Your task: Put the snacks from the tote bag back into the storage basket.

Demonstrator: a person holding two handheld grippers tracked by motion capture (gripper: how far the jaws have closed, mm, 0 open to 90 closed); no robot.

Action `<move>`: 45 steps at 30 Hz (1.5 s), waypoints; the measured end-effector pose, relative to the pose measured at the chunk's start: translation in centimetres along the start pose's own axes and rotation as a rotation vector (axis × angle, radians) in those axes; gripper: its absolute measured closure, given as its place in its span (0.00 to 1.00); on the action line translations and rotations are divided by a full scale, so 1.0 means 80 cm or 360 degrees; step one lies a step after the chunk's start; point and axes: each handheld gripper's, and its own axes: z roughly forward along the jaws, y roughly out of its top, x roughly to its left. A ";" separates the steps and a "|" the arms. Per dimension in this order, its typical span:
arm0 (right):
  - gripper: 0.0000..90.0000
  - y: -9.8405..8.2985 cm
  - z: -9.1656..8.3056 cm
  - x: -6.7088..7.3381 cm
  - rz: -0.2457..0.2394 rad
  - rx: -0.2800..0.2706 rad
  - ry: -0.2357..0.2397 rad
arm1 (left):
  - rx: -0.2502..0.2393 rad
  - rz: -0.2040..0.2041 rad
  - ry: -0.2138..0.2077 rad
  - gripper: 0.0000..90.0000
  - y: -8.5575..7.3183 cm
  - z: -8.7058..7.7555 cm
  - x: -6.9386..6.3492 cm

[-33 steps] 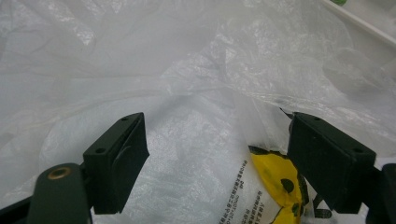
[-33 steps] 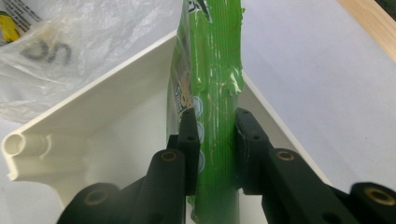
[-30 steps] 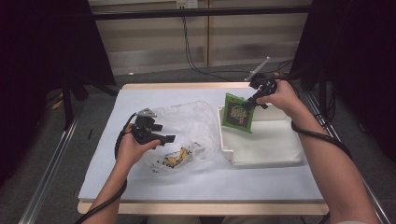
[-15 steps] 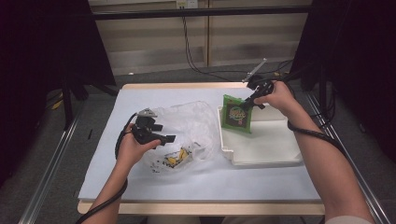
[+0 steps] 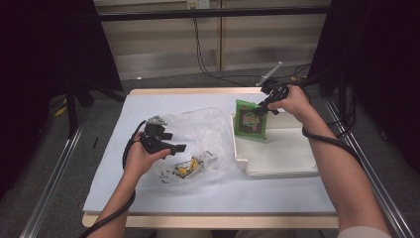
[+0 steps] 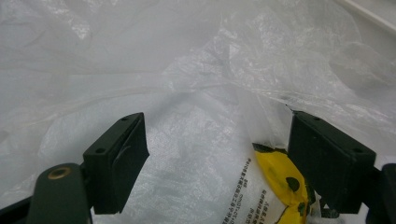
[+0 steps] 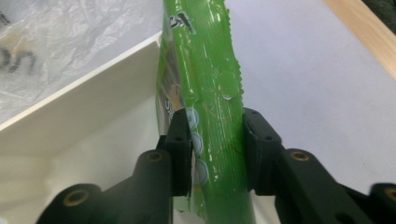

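Observation:
A green snack packet (image 5: 250, 120) stands upright in the far left corner of the white tray (image 5: 282, 158). My right gripper (image 5: 262, 106) holds it by its top right corner. In the right gripper view the packet (image 7: 205, 70) fills the gap between the jaws of the right gripper (image 7: 215, 140), and both pads still touch it. These jaws have just been opening. My left gripper (image 5: 176, 144) rests open on a crumpled clear plastic bag (image 5: 203, 131). A yellow packet (image 6: 278, 182) lies inside the bag, by one jaw of the left gripper (image 6: 215, 158).
The white cloth-covered table (image 5: 213, 198) has a wooden front edge. The tray wall (image 7: 93, 102) runs right beside the green packet. Cables hang behind the table, and dark stands flank it on both sides.
The green packet has straightened slightly and sunk a touch into the tray corner. The right hand shifted little. The left hand and the bag have not moved.

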 end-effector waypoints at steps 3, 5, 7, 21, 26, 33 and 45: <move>0.58 -0.001 0.000 -0.001 0.0037 -0.0039 0.0012 | 0.0004 0.0000 0.0000 0.22 0.001 -0.001 -0.001; 0.51 -0.001 0.002 0.000 0.0065 -0.0044 0.0021 | -0.0003 0.0003 0.0000 0.22 0.001 -0.002 -0.001; 0.48 -0.001 0.003 0.001 0.0076 -0.0066 0.0031 | 0.0002 0.0005 0.0008 0.22 0.001 -0.003 -0.001; 0.28 -0.008 -0.021 0.005 0.0176 -0.0198 -0.0009 | -0.0036 0.0030 0.0002 0.21 0.007 -0.010 -0.004; 0.25 -0.014 -0.030 0.013 0.0183 -0.0220 -0.0017 | -0.0048 0.0033 -0.0016 0.21 0.011 -0.008 -0.008; 0.20 -0.021 -0.048 0.019 0.0180 -0.0269 -0.0079 | -0.0043 0.0043 -0.0016 0.21 0.014 -0.008 -0.009; 0.19 -0.029 -0.063 0.025 0.0163 -0.0276 -0.0061 | -0.0058 0.0046 -0.0027 0.21 0.016 -0.007 -0.011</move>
